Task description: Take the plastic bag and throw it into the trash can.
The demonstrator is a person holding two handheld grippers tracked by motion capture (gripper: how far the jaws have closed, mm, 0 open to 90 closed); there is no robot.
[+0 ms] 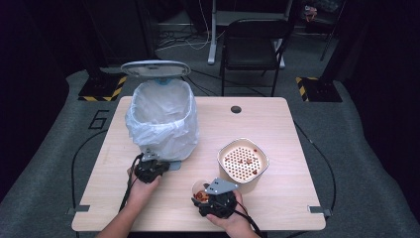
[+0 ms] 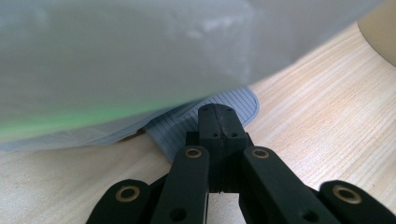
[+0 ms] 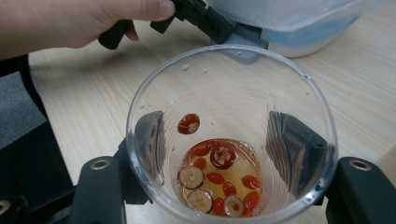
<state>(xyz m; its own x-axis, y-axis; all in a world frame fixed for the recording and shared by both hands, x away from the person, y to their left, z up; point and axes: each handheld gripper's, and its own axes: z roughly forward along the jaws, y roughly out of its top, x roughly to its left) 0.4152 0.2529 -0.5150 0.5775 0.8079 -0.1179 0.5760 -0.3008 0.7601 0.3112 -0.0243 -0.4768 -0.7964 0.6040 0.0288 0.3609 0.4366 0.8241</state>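
Left gripper [image 2: 218, 122]: matte black linkage arms, brass-ringed pivot holes behind the fingers [image 2: 208, 123], small dark screw holes near the tips. Right gripper [image 3: 229, 154]: same black build, ribbed grey pads on the fingers [image 3: 292, 149], grey three-cornered plate on top. Black cables trail back. Forearms bare, no sleeves.

Table [image 1: 277, 124]: pale wood-grain top with a dark round hole near its far edge.
Bin [image 1: 163, 119]: lined with a white bag, stands on the table just beyond the left fingers [image 2: 217, 123].
Grey pedal [image 2: 187, 126]: lies flat on the wood beneath those closed fingers.
Strainer bowl [image 1: 243, 161]: rests just beyond and to the right of the right fingers [image 3: 292, 144].
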